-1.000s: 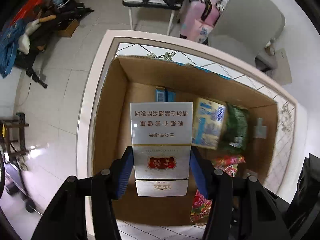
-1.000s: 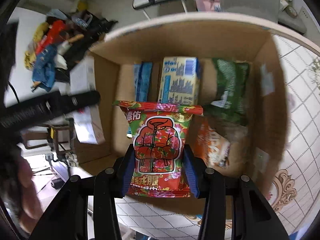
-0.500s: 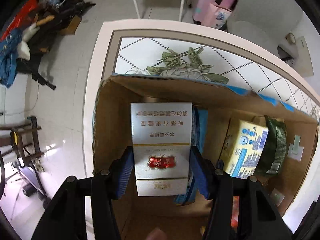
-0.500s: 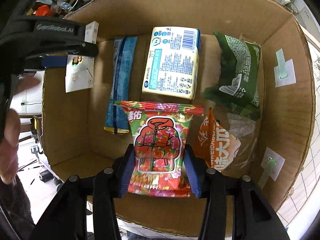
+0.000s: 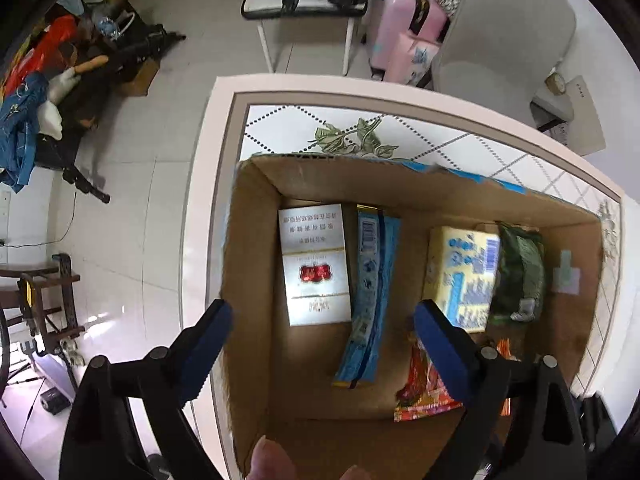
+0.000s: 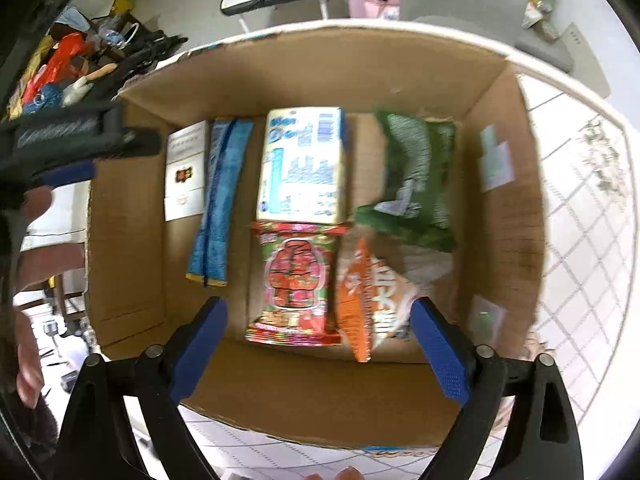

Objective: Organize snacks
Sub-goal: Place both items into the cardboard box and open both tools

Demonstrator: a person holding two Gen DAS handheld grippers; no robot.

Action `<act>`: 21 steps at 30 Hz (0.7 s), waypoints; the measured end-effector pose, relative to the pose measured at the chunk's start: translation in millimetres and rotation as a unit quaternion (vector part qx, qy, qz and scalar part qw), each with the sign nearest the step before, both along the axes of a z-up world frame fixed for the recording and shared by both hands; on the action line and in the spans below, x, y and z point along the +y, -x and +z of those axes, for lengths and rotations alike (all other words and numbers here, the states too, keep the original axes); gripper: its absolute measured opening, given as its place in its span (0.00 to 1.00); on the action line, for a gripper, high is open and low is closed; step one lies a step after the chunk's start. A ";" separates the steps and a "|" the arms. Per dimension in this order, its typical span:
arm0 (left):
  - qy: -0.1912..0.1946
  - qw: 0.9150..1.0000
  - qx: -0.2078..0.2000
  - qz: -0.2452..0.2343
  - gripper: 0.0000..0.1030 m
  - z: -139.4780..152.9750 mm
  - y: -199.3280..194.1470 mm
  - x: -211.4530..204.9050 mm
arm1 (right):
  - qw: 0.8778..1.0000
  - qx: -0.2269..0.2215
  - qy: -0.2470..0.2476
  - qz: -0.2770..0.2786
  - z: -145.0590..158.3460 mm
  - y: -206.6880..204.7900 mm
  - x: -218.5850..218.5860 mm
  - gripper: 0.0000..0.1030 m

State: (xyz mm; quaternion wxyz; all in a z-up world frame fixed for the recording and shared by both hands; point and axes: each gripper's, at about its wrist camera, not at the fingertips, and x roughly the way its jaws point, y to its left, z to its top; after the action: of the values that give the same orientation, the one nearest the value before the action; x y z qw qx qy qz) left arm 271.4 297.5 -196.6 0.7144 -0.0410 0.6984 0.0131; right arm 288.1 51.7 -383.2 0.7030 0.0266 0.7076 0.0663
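Observation:
A cardboard box (image 5: 256, 280) (image 6: 132, 264) stands on the tiled table. My left gripper (image 5: 320, 356) hangs above it, jaws opening wide, nothing pressed between them. The white box with the red emblem (image 5: 314, 264) (image 6: 185, 172) lies flat on the box floor beside a blue packet (image 5: 370, 292) (image 6: 220, 200). My right gripper (image 6: 318, 344) also points down into the box, jaws opening, with the red flowered packet (image 6: 296, 284) (image 5: 420, 388) lying loose below them. A yellow-blue pack (image 6: 302, 164) (image 5: 460, 272), a green bag (image 6: 416, 184) (image 5: 520, 272) and an orange bag (image 6: 368, 296) lie around it.
The table (image 5: 208, 184) ends just left of the box, with tiled floor below. A grey chair (image 5: 504, 36), pink suitcases (image 5: 400, 44) and a bench (image 5: 304, 4) stand beyond the far edge. The person's fingertips (image 5: 272, 460) show at the bottom edge; a hand (image 6: 36, 248) holds the left gripper.
Both grippers have opened wide. The white box has dropped from the left gripper to the box floor, and the red flowered packet has dropped from the right gripper.

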 end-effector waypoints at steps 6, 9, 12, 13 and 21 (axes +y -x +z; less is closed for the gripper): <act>0.009 0.998 -0.055 0.000 0.91 34.3 43.6 1.0 | 1.000 -0.017 0.014 0.007 18.6 10.1 -10.9 0.95; 0.017 0.997 -0.071 0.003 0.91 49.3 69.6 0.1 | 0.999 -0.029 0.014 0.012 30.6 19.1 -13.2 0.95; 0.016 0.996 -0.088 0.002 0.91 63.5 91.0 -2.8 | 0.999 -0.041 0.010 0.017 47.0 30.9 -16.2 0.95; 0.015 0.995 -0.094 0.000 0.91 68.1 97.8 -4.2 | 0.999 -0.046 0.010 0.019 52.6 34.8 -17.3 0.95; 0.022 0.992 -0.127 -0.004 0.91 108.2 144.0 -21.0 | 0.996 -0.082 -0.013 0.024 94.3 69.5 -33.0 0.95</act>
State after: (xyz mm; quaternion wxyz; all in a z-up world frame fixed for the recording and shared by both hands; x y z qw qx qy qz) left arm 127.5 276.5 -88.3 0.7962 -0.0557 0.6024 -0.0103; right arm 218.5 18.6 -288.8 0.7564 0.0132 0.6471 0.0942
